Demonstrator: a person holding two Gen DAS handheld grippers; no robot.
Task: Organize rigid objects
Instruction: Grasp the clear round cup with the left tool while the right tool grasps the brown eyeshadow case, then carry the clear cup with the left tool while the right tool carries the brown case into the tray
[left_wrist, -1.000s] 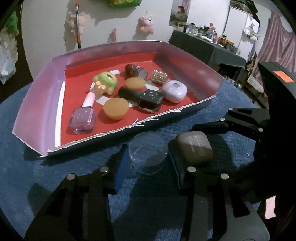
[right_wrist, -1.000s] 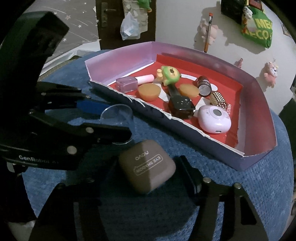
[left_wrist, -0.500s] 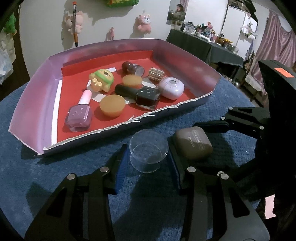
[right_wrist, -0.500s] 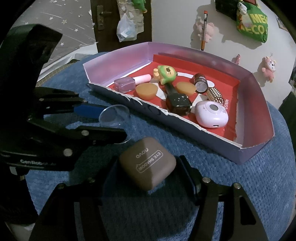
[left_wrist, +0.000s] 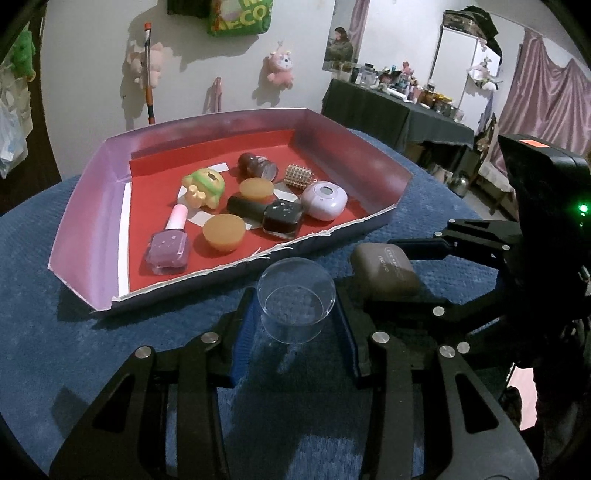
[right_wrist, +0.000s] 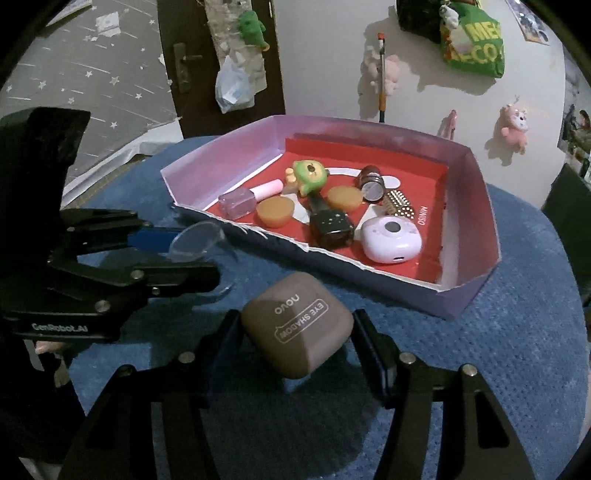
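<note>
1. The left gripper (left_wrist: 297, 319) is pinched on a clear round cup (left_wrist: 296, 300); its blue pads press both sides, as they did a second ago. The cup now sits higher and a bit further from the tray's torn front edge, and looks lifted off the blue cloth (left_wrist: 74, 325).
2. The right gripper (right_wrist: 297, 341) clasps a brown eye-shadow case (right_wrist: 297, 328) between its fingers, just as before. The case now shows tilted, one corner pointing down, with its shadow on the cloth beneath.
3. The purple-walled tray (left_wrist: 85, 206) with the red floor holds the same things in the same places: a green-capped toy figure (left_wrist: 204, 185), two nail polish bottles, one lilac (left_wrist: 168, 248) and one dark (left_wrist: 282, 218), two orange cakes, a white round device (left_wrist: 324, 196), a studded gold piece and a dark round jar.
4. Only the right wrist view shows the case's lid lettering and the left gripper's side, with the cup's far rim (right_wrist: 195, 240) above the near finger.
5. Only the left wrist view shows the cup's whole mouth and base, and the right gripper (left_wrist: 384, 273) from the side.
6. The near finger hides most of the cup's body in the right wrist view. The right gripper's pad contact is hard to make out in the left wrist view.
</note>
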